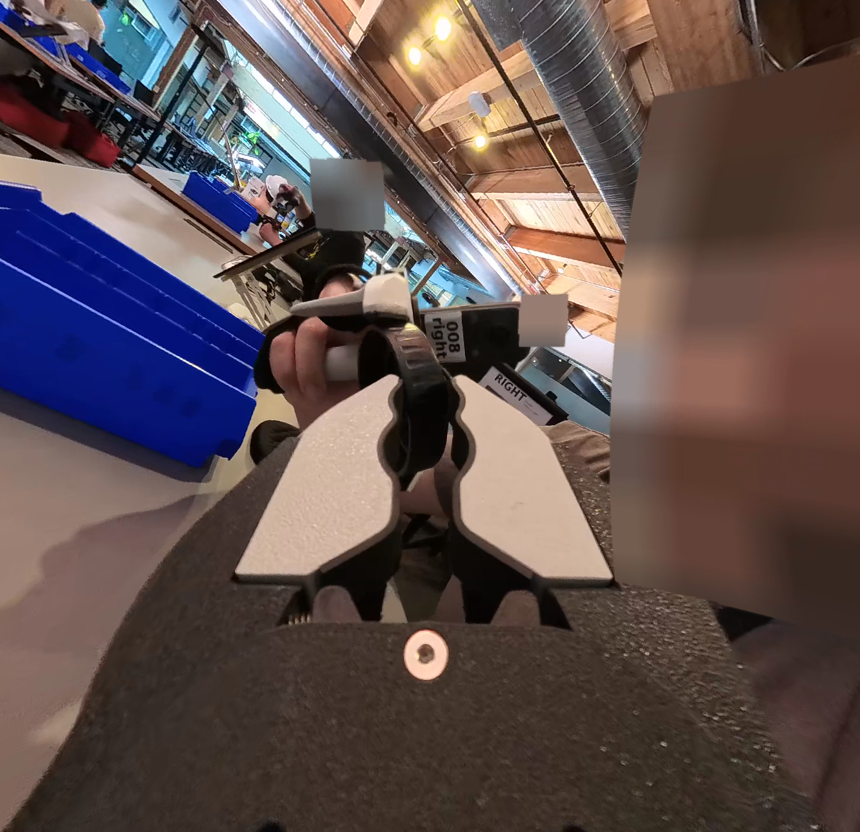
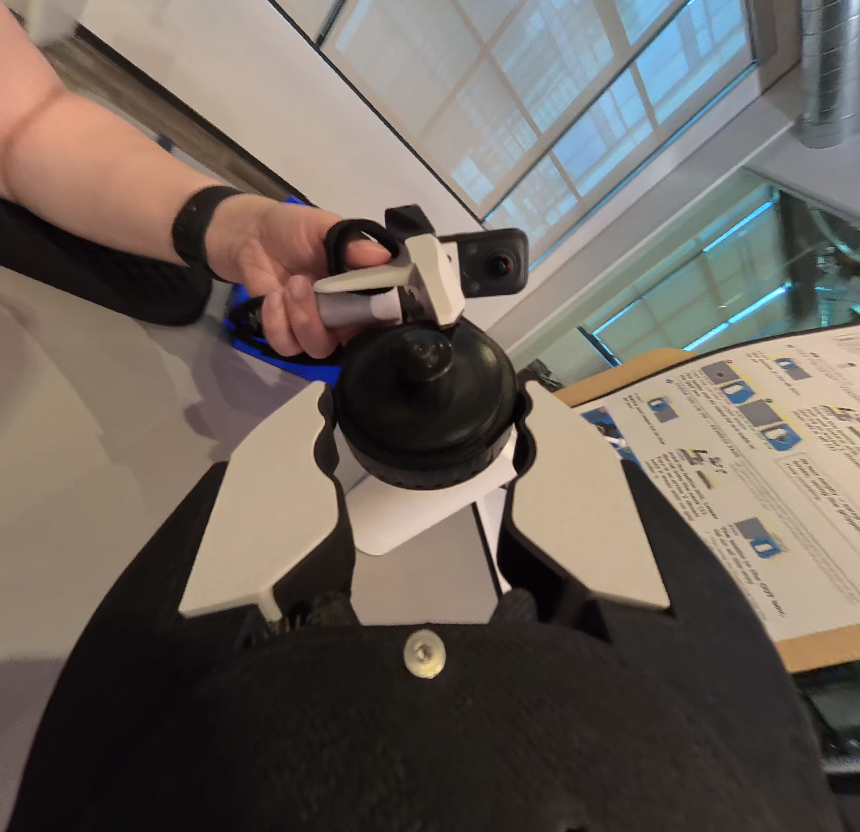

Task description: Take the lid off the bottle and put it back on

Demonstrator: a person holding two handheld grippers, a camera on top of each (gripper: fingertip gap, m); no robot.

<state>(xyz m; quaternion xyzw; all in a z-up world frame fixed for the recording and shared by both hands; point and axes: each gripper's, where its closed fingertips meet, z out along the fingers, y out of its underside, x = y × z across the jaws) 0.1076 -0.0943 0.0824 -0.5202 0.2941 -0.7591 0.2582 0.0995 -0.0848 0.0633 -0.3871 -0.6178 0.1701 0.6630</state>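
A: Lid (image 2: pixel 426 419)?
B: Black, up off the desk (image 1: pixel 116 507), pinched at its sides by the right tongs (image 2: pixel 426 393).
A: Left tongs (image 1: pixel 424 386)?
B: Narrow, tips closed on the lid's ribbed rim from the other side.
A: Bottle?
B: Can't make it out. Blue bin (image 1: pixel 116 344) on the desk nearby.

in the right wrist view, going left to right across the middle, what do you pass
forearm → black wristband → hand → black lid between the right gripper fingers → printed sheet on a brown board
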